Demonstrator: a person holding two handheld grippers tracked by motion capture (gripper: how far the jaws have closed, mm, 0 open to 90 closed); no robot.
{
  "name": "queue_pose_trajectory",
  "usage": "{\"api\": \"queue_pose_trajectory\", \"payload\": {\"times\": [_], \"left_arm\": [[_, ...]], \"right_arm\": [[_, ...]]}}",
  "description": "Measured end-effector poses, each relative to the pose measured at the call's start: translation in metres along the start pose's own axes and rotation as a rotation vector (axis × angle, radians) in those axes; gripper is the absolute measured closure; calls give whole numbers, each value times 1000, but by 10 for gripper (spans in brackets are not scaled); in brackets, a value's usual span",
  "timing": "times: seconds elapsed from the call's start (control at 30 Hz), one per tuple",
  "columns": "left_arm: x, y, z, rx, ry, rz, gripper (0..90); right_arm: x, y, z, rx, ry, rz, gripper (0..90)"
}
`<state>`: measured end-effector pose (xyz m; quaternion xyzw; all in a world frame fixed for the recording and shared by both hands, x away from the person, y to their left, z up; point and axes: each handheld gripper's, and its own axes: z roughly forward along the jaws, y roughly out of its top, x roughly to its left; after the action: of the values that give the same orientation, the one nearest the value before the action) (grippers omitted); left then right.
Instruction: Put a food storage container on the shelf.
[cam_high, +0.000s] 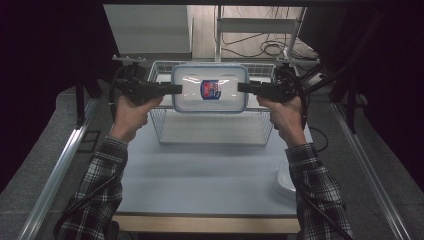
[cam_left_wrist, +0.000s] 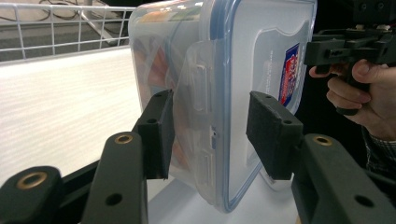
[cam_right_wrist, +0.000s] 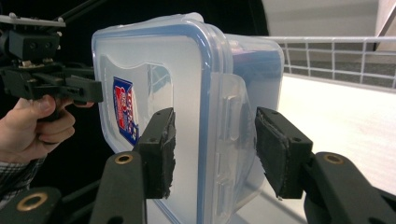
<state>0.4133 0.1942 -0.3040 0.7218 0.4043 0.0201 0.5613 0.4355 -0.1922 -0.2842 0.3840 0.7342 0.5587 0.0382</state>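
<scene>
The left gripper (cam_high: 176, 89) grasps the left end of a clear plastic box (cam_high: 210, 88): in the left gripper view its two black pads (cam_left_wrist: 161, 133) sit either side of the box's (cam_left_wrist: 219, 93) end, one on the body and one on the lid side, around the side clasp. The right gripper (cam_high: 243, 87) grasps the opposite end the same way; in the right gripper view one pad (cam_right_wrist: 161, 149) lies on the lid face and the other (cam_right_wrist: 280, 149) on the body, with the clasp between them. Whether every pad presses fully on the plastic cannot be told, but the box hangs between the two grippers with nothing under it.

The box has a blue-rimmed lid facing up in the high view, with a red and blue label (cam_high: 210, 89) at its middle. Coloured contents show faintly through its wall in the left gripper view.

The box is held in the air over a white wire basket (cam_high: 165, 131), which stands at the far edge of the table (cam_high: 200, 180). A white lid-like thing (cam_high: 283, 182) lies at the table's right edge, near the person's right sleeve (cam_high: 315, 190).
</scene>
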Motion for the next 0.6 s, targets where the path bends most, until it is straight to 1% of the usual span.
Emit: {"api": "queue_pose_trajectory", "payload": {"times": [0.17,0.2,0.27,0.33,0.37,0.43,0.5,0.6], "left_arm": [[8,5,7,10,2,-10,524],[10,5,9,12,3,-18,523],[14,6,13,15,3,-22,523],[18,5,17,19,0,-38,522],[19,4,18,12,-6,-44,521],[21,5,19,4,-3,-42,519],[21,6,20,5,9,-20,511],[22,6,21,-5,14,-24,499]], "right_arm": [[-9,4,6,1,-4,20,492],[-11,4,7,1,-4,28,492],[-15,4,10,1,-9,43,489],[-18,5,13,1,-19,51,487],[-20,5,14,3,-23,58,485],[-23,5,16,0,-20,70,486],[-24,5,17,6,-23,78,483],[-26,5,19,3,-23,80,482]]}}
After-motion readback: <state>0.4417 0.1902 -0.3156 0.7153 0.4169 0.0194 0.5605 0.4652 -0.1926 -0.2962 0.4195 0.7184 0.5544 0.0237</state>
